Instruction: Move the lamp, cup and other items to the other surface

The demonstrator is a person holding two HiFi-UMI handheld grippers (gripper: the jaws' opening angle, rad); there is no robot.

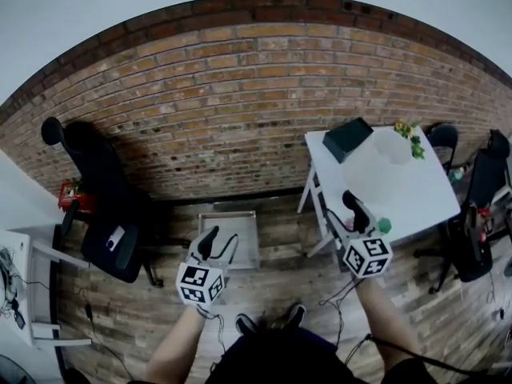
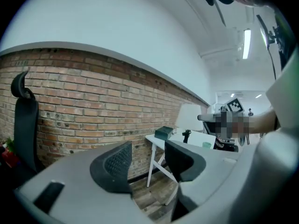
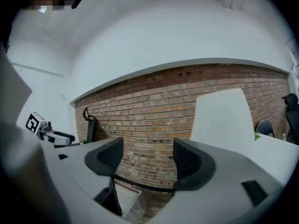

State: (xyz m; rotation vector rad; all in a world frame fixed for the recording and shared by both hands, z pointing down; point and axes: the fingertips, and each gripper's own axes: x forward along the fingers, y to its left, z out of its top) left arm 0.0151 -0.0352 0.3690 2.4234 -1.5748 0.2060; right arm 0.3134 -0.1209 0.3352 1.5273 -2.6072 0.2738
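Observation:
A white lamp point(image 1: 391, 146) stands on the white table point(image 1: 416, 194) at the right, with a dark green box point(image 1: 347, 138) behind it and a small green cup point(image 1: 385, 226) near the front edge. My right gripper point(image 1: 344, 213) hovers open and empty at the table's near left edge, just left of the cup. In the right gripper view the lampshade point(image 3: 224, 115) rises beyond my right gripper point(image 3: 147, 160). My left gripper point(image 1: 222, 240) is open and empty over the floor, left of the table. Past my left gripper point(image 2: 147, 164), its view shows the box point(image 2: 163, 133), shade point(image 2: 189, 118) and cup point(image 2: 207, 144).
A leafy plant point(image 1: 410, 134) stands at the table's back. A metal bin point(image 1: 230, 234) sits on the wooden floor by the brick wall. A black office chair point(image 1: 104, 206) is at the left, beside another white table point(image 1: 32, 250). More chairs point(image 1: 472, 238) crowd the right.

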